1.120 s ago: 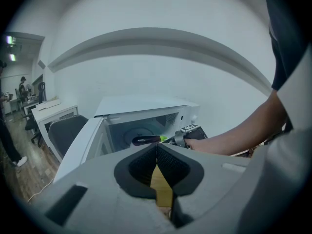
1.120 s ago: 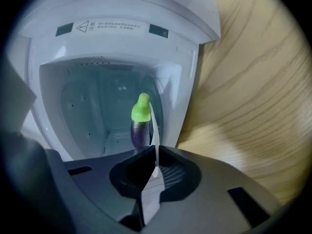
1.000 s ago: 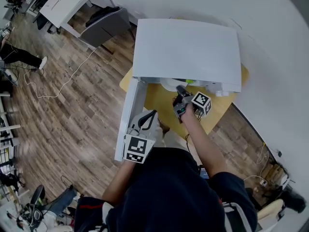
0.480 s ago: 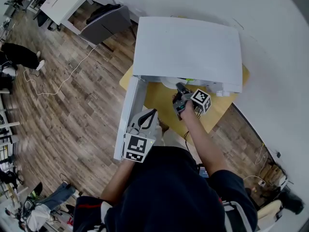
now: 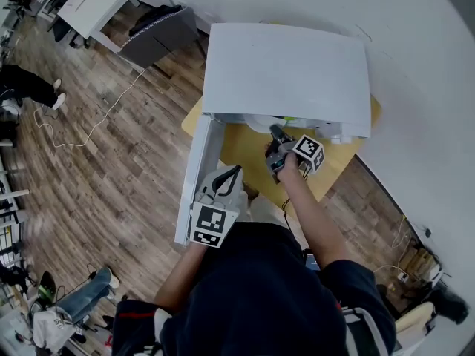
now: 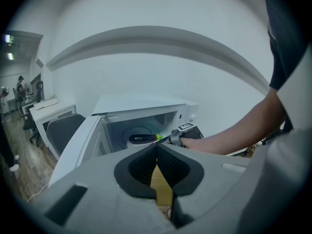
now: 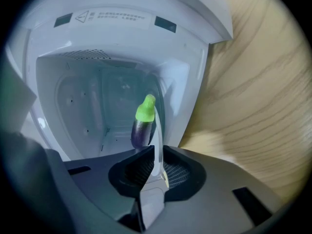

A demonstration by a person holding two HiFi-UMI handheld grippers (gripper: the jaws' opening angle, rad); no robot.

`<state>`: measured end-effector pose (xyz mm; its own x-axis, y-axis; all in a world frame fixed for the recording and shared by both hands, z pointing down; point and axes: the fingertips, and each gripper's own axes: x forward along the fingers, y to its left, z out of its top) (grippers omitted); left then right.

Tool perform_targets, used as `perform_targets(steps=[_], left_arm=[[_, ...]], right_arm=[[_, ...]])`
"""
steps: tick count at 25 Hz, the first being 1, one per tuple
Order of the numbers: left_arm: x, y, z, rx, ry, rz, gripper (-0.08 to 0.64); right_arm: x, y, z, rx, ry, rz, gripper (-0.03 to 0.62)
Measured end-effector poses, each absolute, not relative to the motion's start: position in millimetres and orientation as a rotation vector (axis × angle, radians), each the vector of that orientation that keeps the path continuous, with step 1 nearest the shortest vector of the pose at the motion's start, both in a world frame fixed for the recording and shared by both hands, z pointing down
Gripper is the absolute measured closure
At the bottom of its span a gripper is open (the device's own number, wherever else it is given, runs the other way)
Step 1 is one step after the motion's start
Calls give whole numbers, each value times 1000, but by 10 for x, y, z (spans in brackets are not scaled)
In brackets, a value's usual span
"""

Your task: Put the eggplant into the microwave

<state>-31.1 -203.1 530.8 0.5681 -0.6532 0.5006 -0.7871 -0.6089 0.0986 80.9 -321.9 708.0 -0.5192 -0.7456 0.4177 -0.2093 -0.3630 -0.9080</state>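
One purple, green-capped eggplant [image 7: 143,126] lies in the one white microwave [image 5: 286,73], just past my right gripper [image 7: 155,151], jaws closed; left gripper [image 6: 157,155] closed too.

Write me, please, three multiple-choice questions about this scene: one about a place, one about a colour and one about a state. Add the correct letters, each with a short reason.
1. Where is the eggplant?
A. On the wooden table
B. Inside the microwave
C. On the floor

2. What colour is the eggplant's stem end?
A. Bright green
B. Red
C. White

3. In what state is the microwave door?
A. Shut
B. Taken off
C. Swung open

Answers:
1 B: the right gripper view shows the eggplant within the white cavity, past the front frame.
2 A: the stem end is bright green against the dark purple body.
3 C: in the head view the door stands out from the left side of the opening, and both gripper views look straight into the cavity.
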Motion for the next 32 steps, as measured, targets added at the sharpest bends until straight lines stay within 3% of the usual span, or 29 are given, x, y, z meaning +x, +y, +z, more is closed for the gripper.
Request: perform_targets(steps=[11,32], left_arm=[[-289,-1991,5303,2512,-1161,616,543],[-293,-1993,5328,2496,-1166,612,543]], right_arm=[[881,-3047,7023,-1344,1642,-1899,535],[543,-3018,6989,-1690,2544,-1532,565]])
